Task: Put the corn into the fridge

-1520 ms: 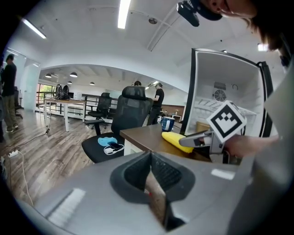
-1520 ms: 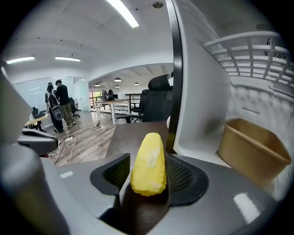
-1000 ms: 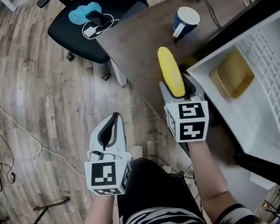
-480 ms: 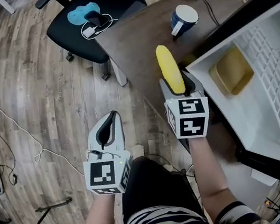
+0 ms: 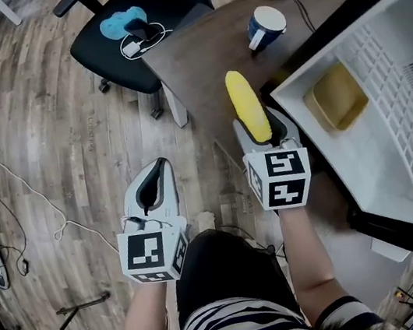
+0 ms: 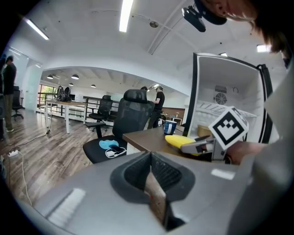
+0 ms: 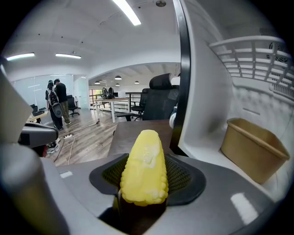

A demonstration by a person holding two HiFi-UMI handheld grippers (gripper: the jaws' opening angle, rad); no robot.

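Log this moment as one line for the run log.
right gripper: shut on corn | left gripper: shut, empty | fridge: open, corn not yet inside | tan box: in fridge

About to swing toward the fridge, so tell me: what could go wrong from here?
1. The corn sticks far out of the right tongs, held by one end; it could clip the black edge of the fridge and slip.
2. The tan container sits just inside, so the corn might knock it.

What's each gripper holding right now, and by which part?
The right gripper holds the corn by its wider end, clamped between the jaws, with the tapered tip sticking out ahead. The left gripper is shut on nothing.
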